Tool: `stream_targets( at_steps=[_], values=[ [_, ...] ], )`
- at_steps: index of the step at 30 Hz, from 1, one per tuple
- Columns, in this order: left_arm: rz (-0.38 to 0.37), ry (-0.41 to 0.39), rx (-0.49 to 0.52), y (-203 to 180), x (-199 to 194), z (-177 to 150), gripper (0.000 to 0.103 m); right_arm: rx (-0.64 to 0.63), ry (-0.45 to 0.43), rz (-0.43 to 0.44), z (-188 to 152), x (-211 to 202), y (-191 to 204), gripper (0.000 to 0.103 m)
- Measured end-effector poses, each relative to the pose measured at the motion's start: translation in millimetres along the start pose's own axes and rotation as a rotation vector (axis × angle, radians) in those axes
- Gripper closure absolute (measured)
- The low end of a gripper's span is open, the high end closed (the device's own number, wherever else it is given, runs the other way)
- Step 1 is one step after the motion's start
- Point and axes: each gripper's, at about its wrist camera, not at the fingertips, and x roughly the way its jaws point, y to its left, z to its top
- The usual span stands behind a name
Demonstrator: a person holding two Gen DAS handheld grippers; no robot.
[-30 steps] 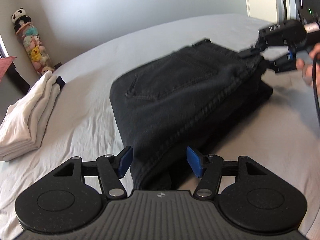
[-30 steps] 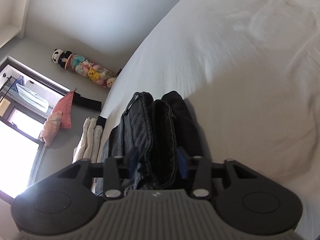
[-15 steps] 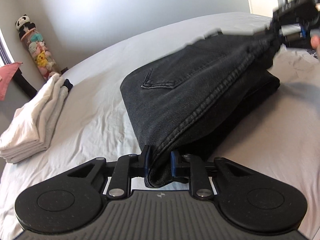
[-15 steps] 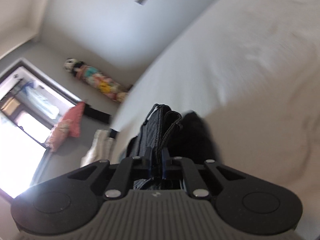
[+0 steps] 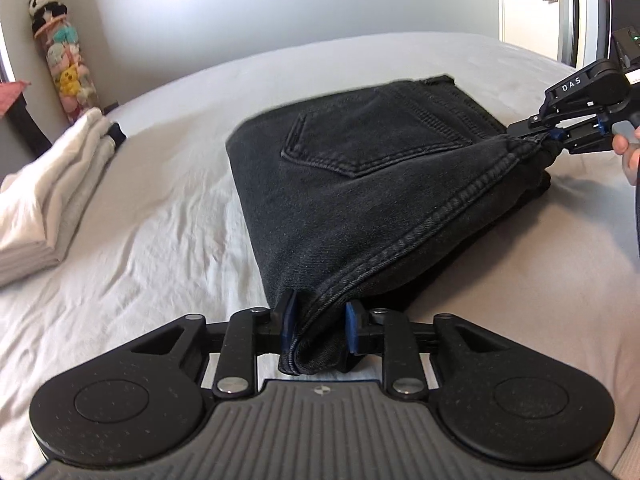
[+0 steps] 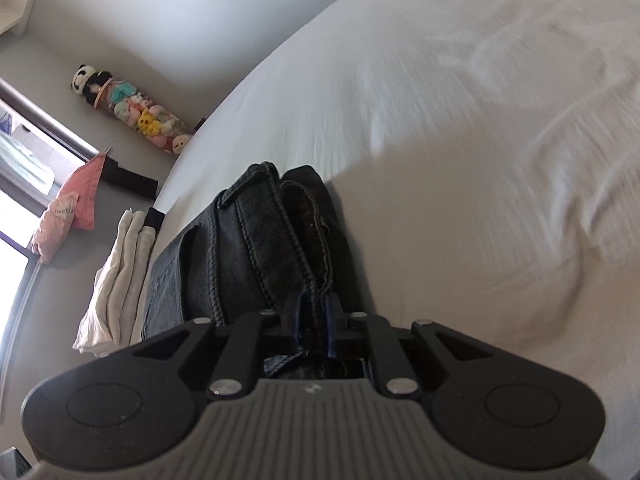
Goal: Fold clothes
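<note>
Both grippers are pinching the black jeans (image 5: 372, 184). Left gripper (image 5: 318, 322) has its blue pads pressed onto the near corner of the folded stack, where a second ago they stood spread on either side of it. Right gripper (image 5: 550, 138), seen at the far right in the left wrist view, clamps the opposite corner along the same seamed edge; its own view shows the pads of the right gripper (image 6: 314, 320) squeezed on the thick denim layers. Between the two grips the top edge is raised and pulled taut, while the rest of the jeans lies on the bed (image 5: 160, 240), back pocket up. With both corners now held, the bundle looks ready to be lifted or shifted as one piece, likely toward the pile of folded white clothes (image 5: 48, 200) at the bed's left edge. A slack middle could let the layers slide apart.
</note>
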Motion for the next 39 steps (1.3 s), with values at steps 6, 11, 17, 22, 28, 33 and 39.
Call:
stream_targets(
  at_steps=[6, 11, 17, 22, 28, 33, 39],
  values=[
    [-0.082, -0.028, -0.056, 23.2, -18.0, 8.7, 0.044, 0.029, -0.067, 0.042, 10.7, -12.4, -5.8, 0.061],
    [-0.128, -0.047, -0.193, 57.0, -8.3, 33.0, 0.036, 0.095, -0.027, 0.102, 13.0, -1.4, -17.4, 0.049],
    [-0.144, -0.021, -0.304, 84.6, 28.8, 48.9, 0.033, 0.061, 0.018, 0.096, 13.5, 11.5, -16.1, 0.039],
    [-0.156, -0.002, -0.374, 100.8, 57.8, 50.6, 0.028, 0.073, 0.035, 0.103, 15.9, 22.4, -22.7, 0.035],
    [-0.184, 0.017, -0.456, 119.2, 90.8, 51.6, 0.014, 0.093, 0.05, 0.122, 18.8, 31.9, -31.6, 0.032],
    [-0.246, 0.026, -0.488, 127.2, 106.2, 51.7, 0.01, 0.094, 0.058, 0.129, 18.6, 35.8, -33.4, 0.032],
    [-0.369, 0.068, -0.583, 146.1, 124.1, 43.8, 0.006, 0.078, 0.115, 0.128, 25.8, 42.3, -31.3, 0.038]
  ],
)
